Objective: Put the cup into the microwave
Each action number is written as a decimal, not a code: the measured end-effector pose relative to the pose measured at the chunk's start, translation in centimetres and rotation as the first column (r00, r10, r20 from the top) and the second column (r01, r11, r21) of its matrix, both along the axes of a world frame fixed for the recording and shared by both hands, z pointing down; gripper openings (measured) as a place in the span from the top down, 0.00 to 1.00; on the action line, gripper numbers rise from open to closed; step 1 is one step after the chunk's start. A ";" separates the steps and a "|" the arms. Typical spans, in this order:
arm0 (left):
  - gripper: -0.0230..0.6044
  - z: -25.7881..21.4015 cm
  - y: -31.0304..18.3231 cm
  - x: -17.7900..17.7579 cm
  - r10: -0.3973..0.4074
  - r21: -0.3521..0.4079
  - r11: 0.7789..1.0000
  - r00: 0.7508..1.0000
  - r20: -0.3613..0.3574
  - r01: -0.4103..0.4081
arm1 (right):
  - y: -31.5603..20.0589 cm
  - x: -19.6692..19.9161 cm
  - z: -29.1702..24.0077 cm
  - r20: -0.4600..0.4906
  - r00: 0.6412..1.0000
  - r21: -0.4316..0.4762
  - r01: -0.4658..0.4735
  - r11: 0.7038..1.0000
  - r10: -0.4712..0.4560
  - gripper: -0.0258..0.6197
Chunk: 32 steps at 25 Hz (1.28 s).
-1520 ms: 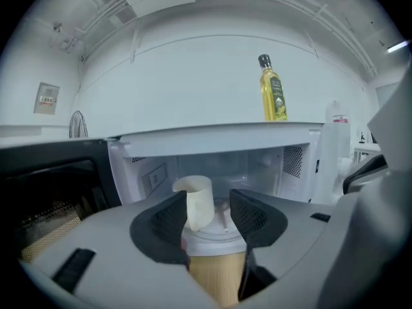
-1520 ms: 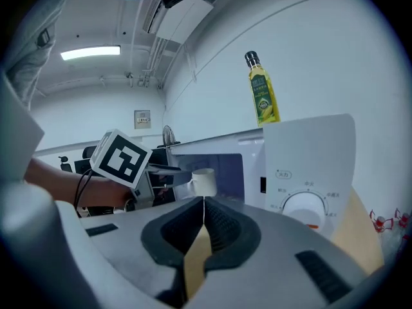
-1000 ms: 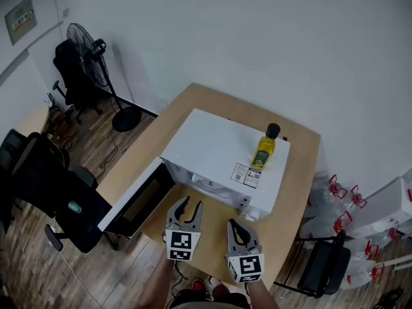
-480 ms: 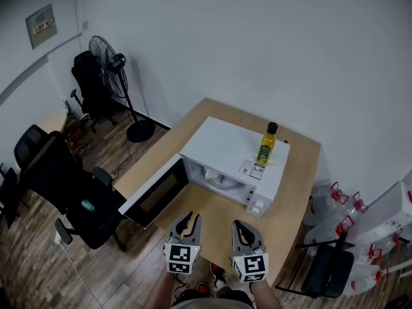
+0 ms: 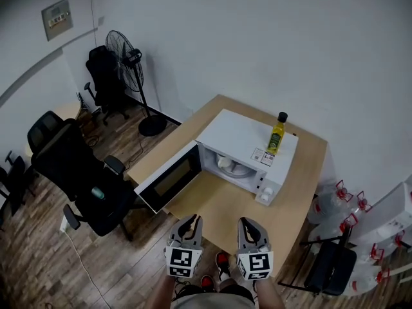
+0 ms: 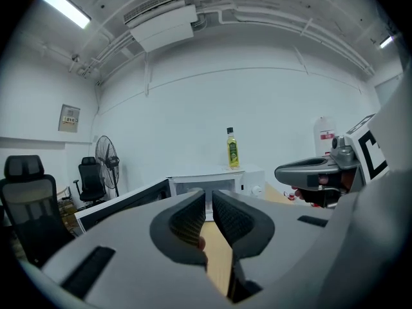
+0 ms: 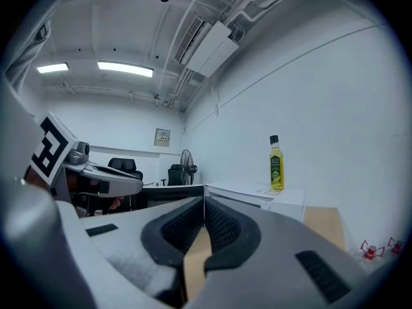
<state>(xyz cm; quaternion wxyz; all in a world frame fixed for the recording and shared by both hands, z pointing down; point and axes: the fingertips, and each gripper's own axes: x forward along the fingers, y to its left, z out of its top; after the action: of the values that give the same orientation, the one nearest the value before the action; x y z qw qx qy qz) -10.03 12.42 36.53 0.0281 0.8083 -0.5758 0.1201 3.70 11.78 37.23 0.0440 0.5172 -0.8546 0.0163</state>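
The cup (image 5: 223, 163) seems to be the small white shape inside the microwave (image 5: 248, 131), right of centre in the head view, but it is too small to be sure. I judge it light, stiff, a little slippery and breakable, and best gripped across its wall. The door (image 5: 170, 179) stands open to the left. At the bottom edge, well apart from the microwave, the left gripper (image 5: 191, 221) is closing its jaws on nothing, with a thin gap between them. The right gripper (image 5: 250, 224) has its jaws together and is empty.

Your left gripper (image 5: 188, 220) and right gripper (image 5: 250, 224) are grey, each with black ribbed pads (image 6: 190, 219) and a white cube (image 5: 181, 261) bearing black square markers. The left jaws are closing, nothing between them. Your shoes (image 5: 221, 261) are red.
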 end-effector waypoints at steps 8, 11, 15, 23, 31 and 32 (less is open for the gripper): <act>0.90 0.3 3.9 -1.5 -0.013 0.001 1.000 1.000 -0.013 0.013 | 3.6 -1.2 0.6 0.001 1.000 -0.004 0.004 1.000 -0.004 0.93; 0.90 0.4 4.7 -1.7 -0.012 0.001 1.000 1.000 -0.017 0.012 | 4.3 -1.4 0.8 0.001 1.000 -0.010 0.003 1.000 -0.003 0.93; 0.90 0.1 5.5 -2.1 -0.015 0.008 1.000 1.000 -0.020 0.015 | 4.9 -1.7 0.5 0.006 1.000 -0.011 0.001 1.000 -0.001 0.93; 0.90 -0.1 5.6 -2.2 -0.005 0.016 1.000 1.000 -0.026 0.006 | 4.9 -1.5 0.8 -0.012 1.000 -0.024 -0.022 0.999 0.022 0.93; 0.90 0.2 5.1 -2.0 0.000 0.017 1.000 1.000 -0.026 0.000 | 4.7 -1.2 0.8 -0.014 1.000 -0.021 -0.028 0.999 0.027 0.93; 0.90 0.3 5.0 -2.0 0.001 0.016 1.000 1.000 -0.026 0.000 | 4.7 -1.2 0.8 -0.014 1.000 -0.022 -0.027 0.999 0.027 0.93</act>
<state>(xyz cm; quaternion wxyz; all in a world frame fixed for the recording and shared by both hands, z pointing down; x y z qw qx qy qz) -11.99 17.46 36.79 0.0292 0.8101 -0.5761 0.1050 2.49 16.47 38.01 0.0555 0.5284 -0.8469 0.0226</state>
